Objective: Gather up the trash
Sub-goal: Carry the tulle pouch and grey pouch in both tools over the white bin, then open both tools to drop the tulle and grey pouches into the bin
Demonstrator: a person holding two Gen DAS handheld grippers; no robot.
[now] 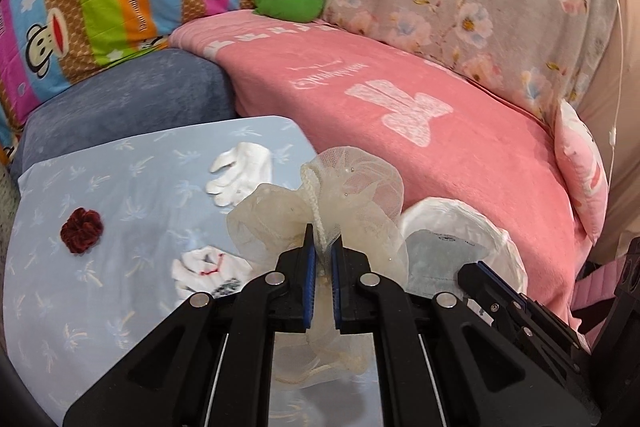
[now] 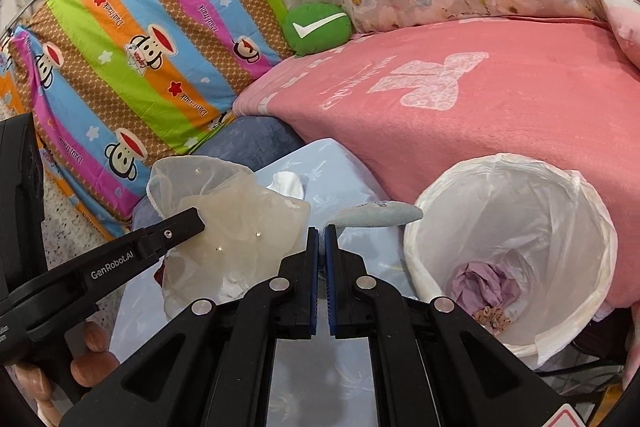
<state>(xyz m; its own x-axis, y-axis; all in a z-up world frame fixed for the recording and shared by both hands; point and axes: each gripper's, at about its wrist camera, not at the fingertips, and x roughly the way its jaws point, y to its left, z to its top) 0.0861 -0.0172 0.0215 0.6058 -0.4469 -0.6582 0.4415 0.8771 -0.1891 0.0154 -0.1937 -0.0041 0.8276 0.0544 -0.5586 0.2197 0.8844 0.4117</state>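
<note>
My left gripper (image 1: 322, 241) is shut on a cream mesh bath pouf (image 1: 352, 195) and pinches it at its rope loop, above the pale blue cloth-covered surface (image 1: 120, 187). My right gripper (image 2: 322, 231) is shut on one end of a flat, pale grey-blue fabric piece (image 2: 376, 217). The free end of that piece points toward the bin lined with a white bag (image 2: 592, 211). A crumpled purple item (image 2: 484, 287) lies at the bottom of the bin. In the right wrist view the left gripper (image 2: 196, 223) and the mesh pouf (image 2: 232, 223) hang at the left. In the left wrist view the right gripper (image 1: 470, 271) is in front of the bin (image 1: 460, 211).
A white glove (image 1: 240, 175), a dark red crocheted flower (image 1: 82, 230) and a white cloth with red stitching (image 1: 208, 267) lie on the blue surface. Behind are a pink blanket (image 1: 440, 155), a dark blue cushion (image 1: 132, 95), a striped monkey-print cover (image 2: 132, 59) and a green round cushion (image 2: 318, 27).
</note>
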